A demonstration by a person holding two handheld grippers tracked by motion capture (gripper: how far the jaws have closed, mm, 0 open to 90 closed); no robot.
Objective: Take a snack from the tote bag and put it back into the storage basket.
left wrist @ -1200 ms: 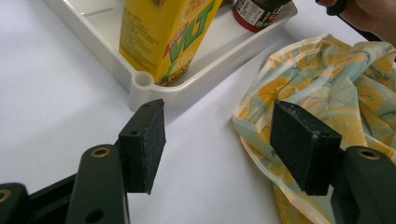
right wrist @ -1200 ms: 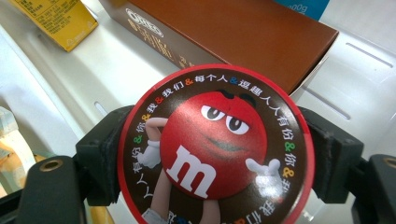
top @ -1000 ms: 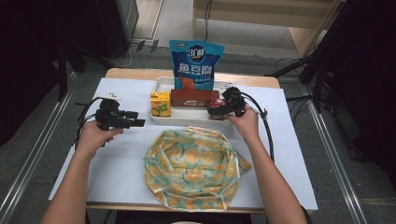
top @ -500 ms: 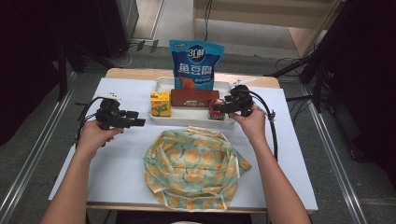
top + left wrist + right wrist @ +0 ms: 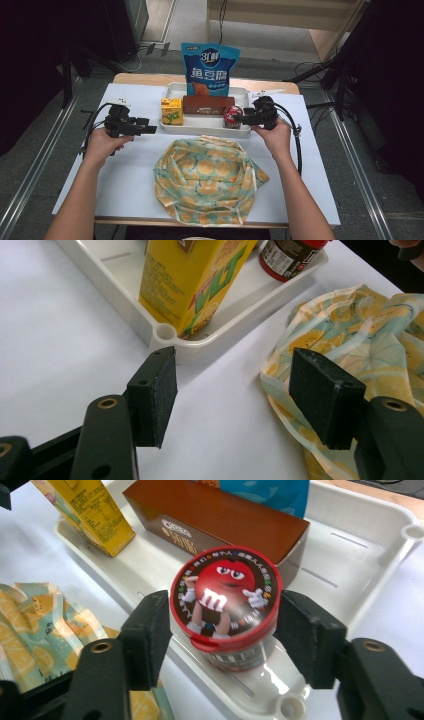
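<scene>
A red-lidded M&M's tub (image 5: 225, 597) stands at the near right corner of the white tray (image 5: 360, 540). My right gripper (image 5: 227, 620) has its jaws on either side of the lid; they have just been closing, and both pads now touch the tub (image 5: 232, 116). From above, the right gripper (image 5: 241, 119) reaches in from the tray's right end. My left gripper (image 5: 150, 129) hovers open and empty left of the tray (image 5: 210, 131). Its jaws (image 5: 240, 390) point at the tray corner that holds a yellow drink carton (image 5: 195, 280).
The tray also holds a brown biscuit box (image 5: 209, 104) and the yellow carton (image 5: 171, 110). A blue snack bag (image 5: 210, 69) stands upright at the tray's back. A crumpled lemon-print cloth (image 5: 205, 180) lies on the white table in front of the tray.
My right hand has shifted slightly to the right beside the tub. The left hand, the tub and the other items have stayed put.
</scene>
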